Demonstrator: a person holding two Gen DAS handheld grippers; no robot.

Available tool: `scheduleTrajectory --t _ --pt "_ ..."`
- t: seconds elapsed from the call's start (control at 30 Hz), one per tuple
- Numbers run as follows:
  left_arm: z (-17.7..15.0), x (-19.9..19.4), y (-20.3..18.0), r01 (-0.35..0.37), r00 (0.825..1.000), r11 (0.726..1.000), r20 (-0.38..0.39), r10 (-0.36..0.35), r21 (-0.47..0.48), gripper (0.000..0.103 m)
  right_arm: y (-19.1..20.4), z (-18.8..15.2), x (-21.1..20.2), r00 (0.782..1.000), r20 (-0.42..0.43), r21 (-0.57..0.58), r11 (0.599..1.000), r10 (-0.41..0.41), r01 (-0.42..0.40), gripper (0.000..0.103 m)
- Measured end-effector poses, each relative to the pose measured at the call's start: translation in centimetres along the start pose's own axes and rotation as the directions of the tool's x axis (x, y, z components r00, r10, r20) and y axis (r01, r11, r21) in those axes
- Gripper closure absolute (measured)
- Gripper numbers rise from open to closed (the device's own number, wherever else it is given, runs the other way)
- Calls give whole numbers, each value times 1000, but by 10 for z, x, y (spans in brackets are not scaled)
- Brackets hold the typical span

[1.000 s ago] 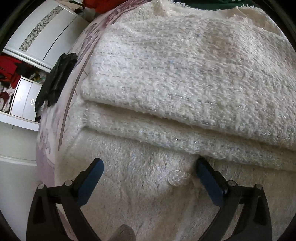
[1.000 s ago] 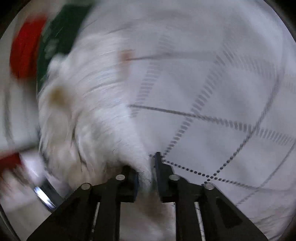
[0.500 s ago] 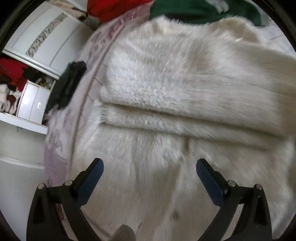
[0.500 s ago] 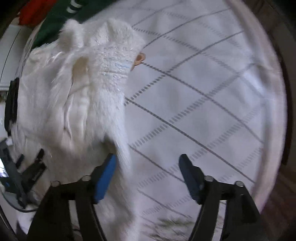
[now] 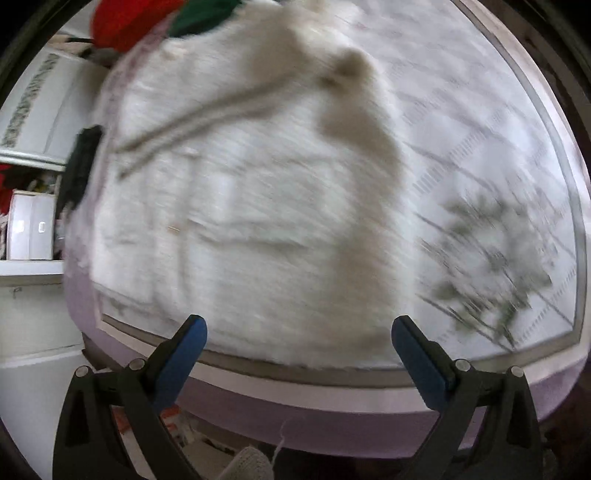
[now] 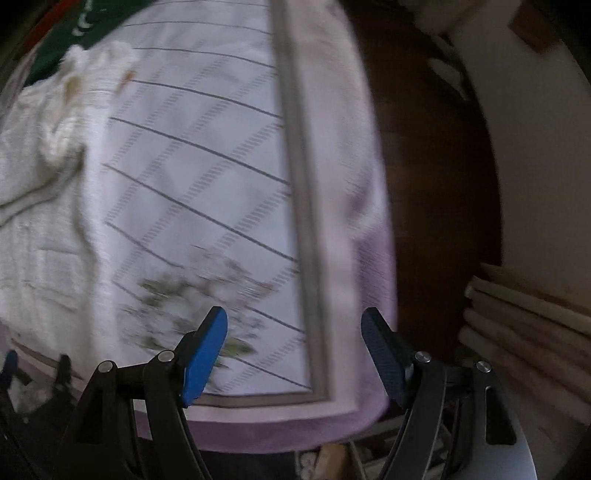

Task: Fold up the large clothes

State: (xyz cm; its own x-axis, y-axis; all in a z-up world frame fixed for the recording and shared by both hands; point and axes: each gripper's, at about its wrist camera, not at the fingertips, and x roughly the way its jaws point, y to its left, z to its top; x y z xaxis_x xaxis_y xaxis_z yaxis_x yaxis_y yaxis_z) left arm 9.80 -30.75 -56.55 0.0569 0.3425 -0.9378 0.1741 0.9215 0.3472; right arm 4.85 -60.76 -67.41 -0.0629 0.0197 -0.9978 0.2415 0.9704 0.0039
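Note:
A fluffy cream-white garment (image 5: 251,206) lies folded on a bed whose cover (image 5: 480,155) is white with grey check lines and a lilac border. My left gripper (image 5: 297,332) hangs open above the garment's near edge, blue pads apart, nothing between them. The right wrist view shows the same garment (image 6: 40,206) at the far left. My right gripper (image 6: 293,325) stands open over the bed's near right corner, clear of the cloth. Both views are blurred by motion.
Red (image 5: 129,22) and green clothes (image 5: 199,14) lie at the bed's far end. A black item (image 5: 79,166) rests on the left bed edge, beside white drawers (image 5: 29,225). Right of the bed is dark wooden floor (image 6: 436,184) and stacked pale boards (image 6: 528,325).
Both grippers pulled back from the garment toward the bed's near edge and rose. The right gripper, shut on the white cloth a second ago, let it go and stands open.

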Motion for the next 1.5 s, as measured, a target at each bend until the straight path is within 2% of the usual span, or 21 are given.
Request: scheduleTrajectory --t 0.1,0.23,0.4,0.5,0.57,0.6,0.63,0.67,0.7,0.77,0.8,0.9,1.0,1.07,1.17,1.23,1.27,1.3,1.33,1.43,1.5 --pt "-1 17 -28 -22 1000 999 -8 23 36 0 -16 -6 10 999 -12 23 999 -32 33 26" --pt "3 41 -48 -140 990 985 5 140 97 0 -32 -4 27 999 -21 54 997 -50 51 26" --pt "15 57 -48 -366 928 919 137 347 146 0 -23 18 40 1000 -12 57 998 -5 6 26" --pt "22 55 -37 -437 893 889 191 409 140 1 -5 40 45 996 8 29 996 86 -86 26" --pt "25 51 -28 -437 890 892 202 409 117 17 8 55 55 969 23 24 969 244 -245 26" --pt "26 48 -25 -421 897 900 200 395 110 26 14 65 60 935 26 26 935 354 -354 26" --pt "26 45 -17 -377 916 921 186 357 91 45 20 73 66 888 23 34 888 459 -459 26" --pt "25 43 -9 -311 941 947 163 297 75 67 26 84 73 814 24 55 812 581 -581 26" --pt "25 40 -6 -254 959 965 143 242 64 77 32 92 80 762 19 75 759 647 -647 26" --pt "24 31 3 -172 979 984 122 165 44 87 46 108 90 656 9 94 652 755 -752 17" --pt "23 26 7 -153 981 987 129 147 40 88 59 119 92 585 12 87 582 811 -809 15" --pt "23 15 21 -141 979 990 150 136 21 90 94 142 82 413 -6 60 412 911 -909 12" --pt "23 8 32 -141 977 990 160 140 -2 91 125 156 64 343 -11 13 343 939 -939 1" --pt "26 8 45 -154 973 988 172 154 -16 91 147 166 61 362 -38 8 362 932 -932 1" --pt "30 9 51 -159 970 987 184 160 -22 91 177 184 68 467 -53 10 468 883 -884 1" --pt "32 9 58 -139 972 990 189 143 -33 91 191 191 73 496 -57 26 498 866 -867 1" --pt "32 10 61 -128 973 991 191 133 -37 91 197 192 73 492 -46 24 494 869 -869 10" --pt "31 10 62 -116 974 992 193 123 -42 91 204 193 70 526 -36 27 527 850 -849 25" --pt "30 10 65 -102 975 994 195 109 -49 91 211 195 67 567 -39 30 568 823 -822 53" --pt "26 7 76 -42 980 997 193 54 -68 91 223 190 47 605 -7 29 605 796 -796 65" --pt "23 2 90 8 980 996 198 9 -84 91 227 186 28 611 3 31 611 791 -791 68"
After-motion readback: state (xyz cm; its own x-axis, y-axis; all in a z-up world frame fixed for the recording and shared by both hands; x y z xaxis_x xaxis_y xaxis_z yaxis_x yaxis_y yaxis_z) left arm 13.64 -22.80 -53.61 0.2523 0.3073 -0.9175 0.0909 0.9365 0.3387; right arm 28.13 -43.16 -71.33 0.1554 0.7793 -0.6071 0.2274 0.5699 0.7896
